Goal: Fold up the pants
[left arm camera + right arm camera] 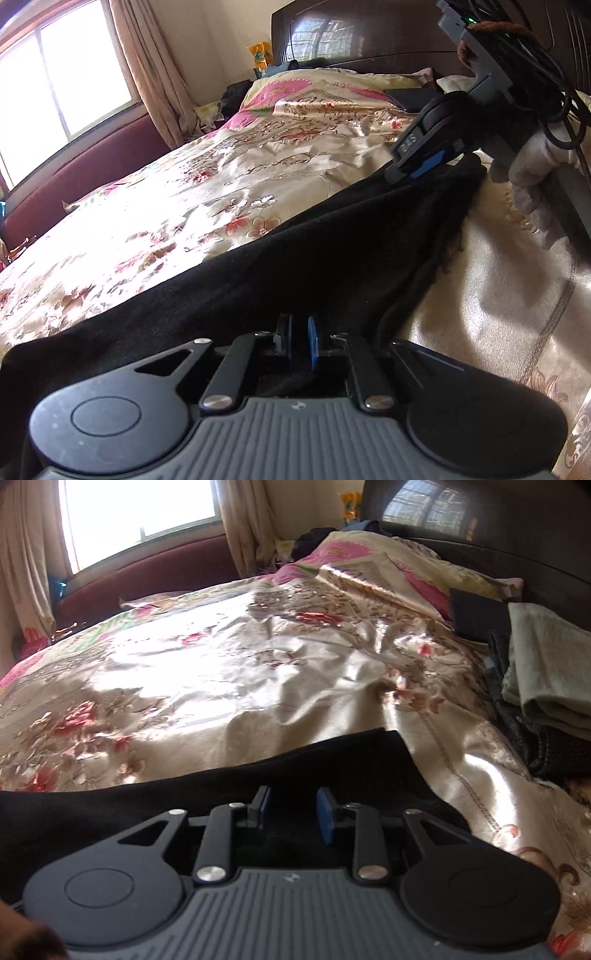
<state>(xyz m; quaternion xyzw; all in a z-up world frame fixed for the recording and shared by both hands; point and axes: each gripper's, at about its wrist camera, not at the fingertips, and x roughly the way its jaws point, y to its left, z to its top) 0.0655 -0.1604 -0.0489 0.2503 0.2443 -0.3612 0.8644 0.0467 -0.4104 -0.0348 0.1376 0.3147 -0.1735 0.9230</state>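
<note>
The black pants (295, 251) lie across the floral bedspread (166, 206). My left gripper (298, 341) is shut on the near edge of the pants, with black cloth pinched between its blue pads. In the left wrist view my right gripper (421, 162) sits at the far end of the pants, low on the cloth. In the right wrist view the pants (258, 775) lie just under and ahead of the right gripper (293, 812). Its jaws stand apart with a gap between the pads, resting on or just over the cloth.
A dark wooden headboard (369, 33) stands at the far end, with a floral pillow (388, 565) in front. A stack of folded towels and clothes (543, 679) sits at the right by a dark flat item (476, 616). A window and curtains (155, 74) are to the left.
</note>
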